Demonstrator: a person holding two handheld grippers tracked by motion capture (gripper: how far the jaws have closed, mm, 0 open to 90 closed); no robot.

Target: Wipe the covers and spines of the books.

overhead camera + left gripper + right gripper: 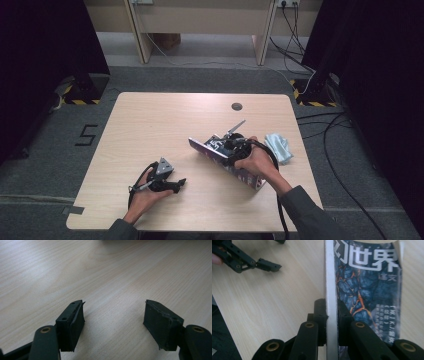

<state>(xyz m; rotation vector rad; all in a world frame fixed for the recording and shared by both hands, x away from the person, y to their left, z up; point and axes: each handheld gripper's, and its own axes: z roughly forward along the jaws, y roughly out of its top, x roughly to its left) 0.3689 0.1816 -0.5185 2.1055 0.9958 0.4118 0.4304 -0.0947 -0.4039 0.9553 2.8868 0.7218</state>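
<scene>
Pale wooden tabletop carries the work. Between the jaws of the right gripper a book is clamped by its white edge, its long axis running straight ahead of them, its cover to one side. Well apart, the left gripper is rested with jaws open on nothing; a blue cloth lies just beyond the book
</scene>
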